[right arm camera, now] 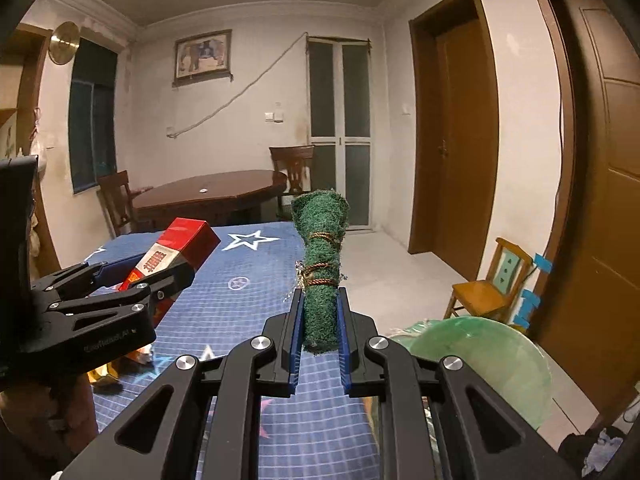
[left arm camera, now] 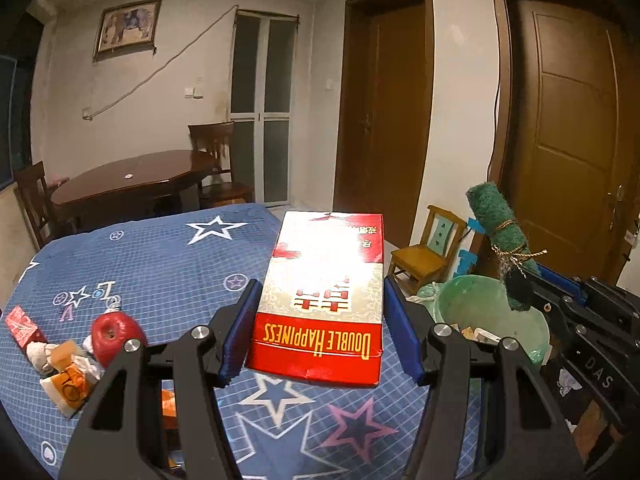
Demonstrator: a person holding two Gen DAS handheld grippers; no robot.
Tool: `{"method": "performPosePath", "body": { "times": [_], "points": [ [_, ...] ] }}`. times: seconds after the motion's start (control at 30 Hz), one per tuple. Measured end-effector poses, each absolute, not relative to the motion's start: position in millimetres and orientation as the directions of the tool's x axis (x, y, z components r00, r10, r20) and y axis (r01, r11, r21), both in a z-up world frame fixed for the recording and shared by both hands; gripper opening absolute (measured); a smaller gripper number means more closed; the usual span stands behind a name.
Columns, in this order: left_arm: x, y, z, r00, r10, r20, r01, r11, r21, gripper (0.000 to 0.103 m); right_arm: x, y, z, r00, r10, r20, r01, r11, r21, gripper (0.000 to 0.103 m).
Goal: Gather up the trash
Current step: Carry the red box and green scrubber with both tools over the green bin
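Tongs, left: left gripper (left arm camera: 320, 320) stands part open, its blue pads pressed on the two long sides of a red and white carton (left arm camera: 324, 300), which it holds up clear of the bed.
Tongs, right: right gripper (right arm camera: 319, 332) is closed down narrow on the lower end of a green roll (right arm camera: 322, 276), which it holds in the air.
Bed: blue cover with stars (left arm camera: 160, 256) lies under both tongs and fills the middle of the room.
Carton, long axis: runs straight away from the left tongs, tipped up a little at the far end; the printed end reading "DOUBLE HAPPINESS" is nearest the tongs and upside down.
Roll, long axis: nearly upright from the right wrist view, leaning off to the left from the other side; brown cord is bound round its middle.
Bin: green bin (left arm camera: 492, 312) with a bag liner sits off the bed's right side, below the roll, with scraps inside.
Still on the bed: an apple (left arm camera: 116, 334) and a heap of wrappers (left arm camera: 64, 368) lie at the left.
Hard to make out: the bright patch on the carton's top washes out its print; the tongs' frames cover part of the wrappers and the bin's near rim.
Around: small wooden chair (left arm camera: 428, 252) stands beyond the bin.
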State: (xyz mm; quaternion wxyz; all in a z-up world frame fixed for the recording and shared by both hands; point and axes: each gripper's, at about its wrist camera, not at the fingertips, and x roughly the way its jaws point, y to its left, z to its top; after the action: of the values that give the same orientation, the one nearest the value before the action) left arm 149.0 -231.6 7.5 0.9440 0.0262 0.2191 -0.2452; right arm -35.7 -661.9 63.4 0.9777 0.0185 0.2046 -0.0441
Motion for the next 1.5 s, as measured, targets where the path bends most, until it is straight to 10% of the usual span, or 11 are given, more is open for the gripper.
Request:
{"method": "performPosePath", "body": {
  "times": [1.5],
  "points": [
    [205, -462, -71, 0.442, -0.550, -0.709, 0.729, 0.681, -0.074, 0.058, 24, -927, -29, 0.667, -0.226, -0.710, 0.390, 0.918, 0.074, 0.016]
  ]
}}
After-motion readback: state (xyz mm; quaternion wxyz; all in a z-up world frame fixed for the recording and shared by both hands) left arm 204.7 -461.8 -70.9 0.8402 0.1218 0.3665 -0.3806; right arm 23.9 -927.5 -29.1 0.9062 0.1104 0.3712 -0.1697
